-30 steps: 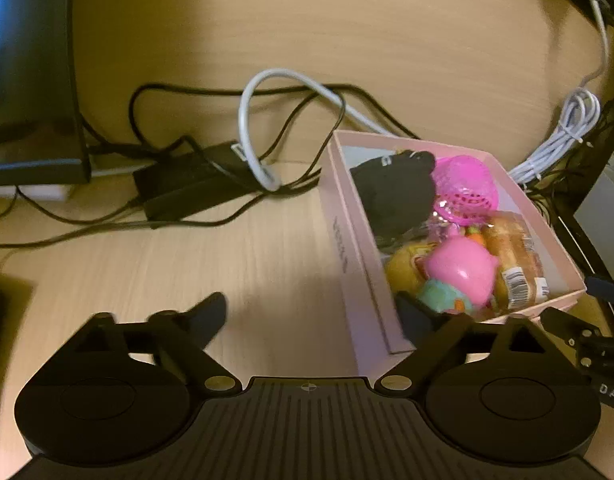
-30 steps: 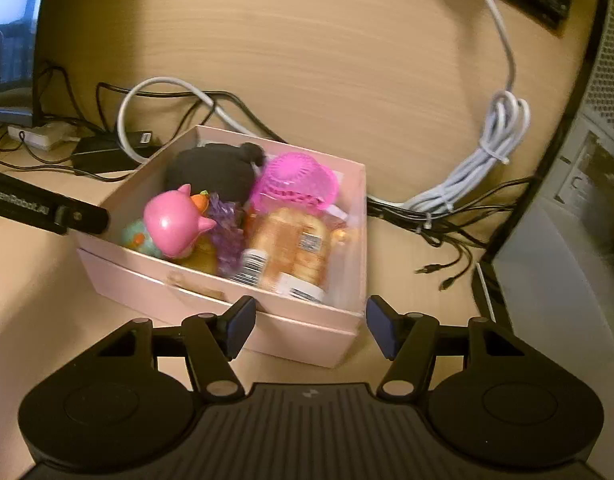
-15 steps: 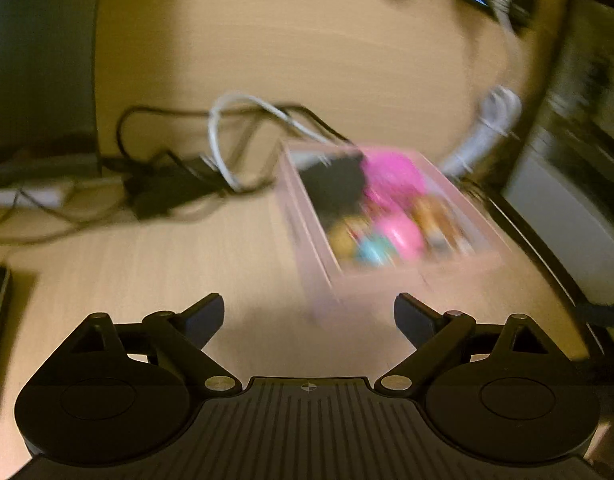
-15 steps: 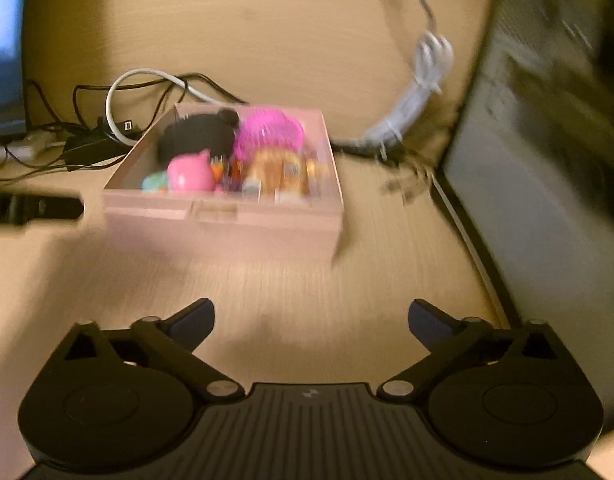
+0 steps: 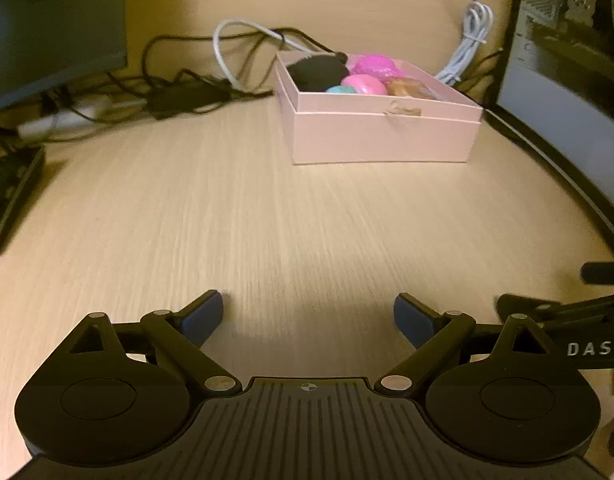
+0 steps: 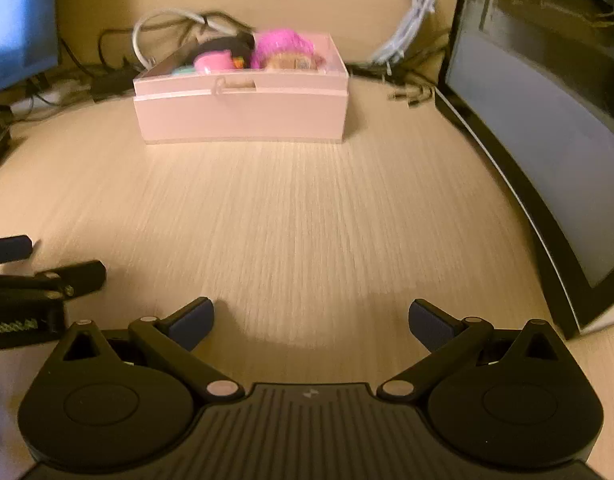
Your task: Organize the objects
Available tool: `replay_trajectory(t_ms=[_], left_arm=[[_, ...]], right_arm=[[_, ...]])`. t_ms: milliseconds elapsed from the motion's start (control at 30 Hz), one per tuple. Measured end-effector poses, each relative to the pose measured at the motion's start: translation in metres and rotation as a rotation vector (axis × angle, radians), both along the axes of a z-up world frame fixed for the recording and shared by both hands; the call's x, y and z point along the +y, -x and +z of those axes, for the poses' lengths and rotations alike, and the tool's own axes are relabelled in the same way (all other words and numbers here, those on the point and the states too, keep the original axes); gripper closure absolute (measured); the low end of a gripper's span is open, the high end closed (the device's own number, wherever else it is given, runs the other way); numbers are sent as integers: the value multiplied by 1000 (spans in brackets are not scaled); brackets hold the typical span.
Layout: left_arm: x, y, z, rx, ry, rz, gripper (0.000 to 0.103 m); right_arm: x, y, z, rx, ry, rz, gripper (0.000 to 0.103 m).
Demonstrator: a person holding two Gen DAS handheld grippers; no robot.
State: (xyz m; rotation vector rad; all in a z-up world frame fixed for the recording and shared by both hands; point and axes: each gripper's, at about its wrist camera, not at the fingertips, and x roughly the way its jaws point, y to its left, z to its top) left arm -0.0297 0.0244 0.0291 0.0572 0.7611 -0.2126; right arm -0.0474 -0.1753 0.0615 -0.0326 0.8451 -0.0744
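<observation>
A pale pink box sits on the wooden desk, far ahead of both grippers. Inside lie a black soft item, a pink mesh ball, a pink toy, a teal piece and wrapped bread. My left gripper stands open over bare desk with nothing between its fingers. My right gripper is also wide open and empty; part of it shows at the right edge of the left wrist view.
Black and white cables and a power brick lie behind the box. A dark monitor stands at the left, a computer case along the right. A coiled white cable hangs at the back. A dark keyboard edge sits left.
Both grippers have pulled back from the pink box, which now lies far ahead. The right gripper's jaws, partly closed at the box's front wall, have opened wide.
</observation>
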Motion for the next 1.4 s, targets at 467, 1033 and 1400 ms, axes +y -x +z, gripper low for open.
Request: replay_trajectory(t_ms=[467, 1033, 1400], left_arm=[[-26, -29, -10, -83, -24, 122, 6], [-28, -32, -11, -81, -23, 118, 4], [-28, -32, -11, -80, -23, 118, 4]], right_arm=[[-30, -45, -12, -145, -62, 34, 0], [-28, -49, -12, -148, -62, 40, 0], [-28, -49, -12, -149, -63, 40, 0]])
